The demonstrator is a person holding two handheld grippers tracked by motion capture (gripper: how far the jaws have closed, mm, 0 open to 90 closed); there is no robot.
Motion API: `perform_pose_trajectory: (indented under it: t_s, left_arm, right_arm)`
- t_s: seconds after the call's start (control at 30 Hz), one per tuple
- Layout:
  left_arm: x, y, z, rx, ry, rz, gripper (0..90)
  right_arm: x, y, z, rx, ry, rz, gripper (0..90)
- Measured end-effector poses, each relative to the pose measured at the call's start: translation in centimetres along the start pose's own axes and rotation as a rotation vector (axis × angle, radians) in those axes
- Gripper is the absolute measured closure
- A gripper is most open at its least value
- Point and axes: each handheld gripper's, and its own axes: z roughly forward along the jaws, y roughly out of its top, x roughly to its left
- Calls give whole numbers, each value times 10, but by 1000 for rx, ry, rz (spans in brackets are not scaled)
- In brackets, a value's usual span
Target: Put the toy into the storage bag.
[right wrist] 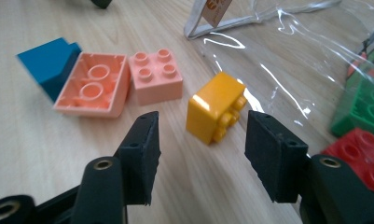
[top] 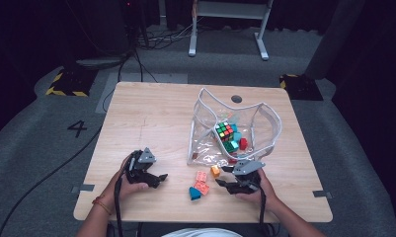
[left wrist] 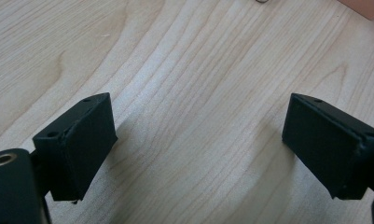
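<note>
Yellow studded plastic brick (right wrist: 216, 113) on side, just beyond right gripper (right wrist: 201, 151), jaws apart; left gripper (left wrist: 198, 140) agape.

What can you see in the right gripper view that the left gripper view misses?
The right gripper view has the right gripper open, its jaws either side of a yellow brick lying on its side, not yet touching it. Behind lie two pink bricks, a blue block and the clear bag. The left gripper view has the left gripper wide open over bare wood. Both show the light wooden table.
</note>
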Motion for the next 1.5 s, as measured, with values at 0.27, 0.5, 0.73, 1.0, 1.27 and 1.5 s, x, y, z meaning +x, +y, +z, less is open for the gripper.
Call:
perform_pose_trajectory:
  t_s: [0.27,0.5,0.73,1.0,1.27,1.5]
  left_arm:
    - [0,0,0,0,0,0,97]
    - [0,0,0,0,0,0,97]
    - [0,0,0,0,0,0,97]
    - [0,0,0,0,1,0,97]
    - [0,0,0,0,-5,-7,97]
    - [0,0,0,0,-4,-7,97]
  right_arm:
    - [4,6,18,-7,-35,37,517]
    - [7,6,23,17,-35,32,665]
    - [5,4,14,12,-32,10,679]
    - [-1,0,-3,-1,-10,-19,679]
    - [-13,-16,-26,22,22,-29,679]
    - [-24,-29,-48,38,4,20,680]
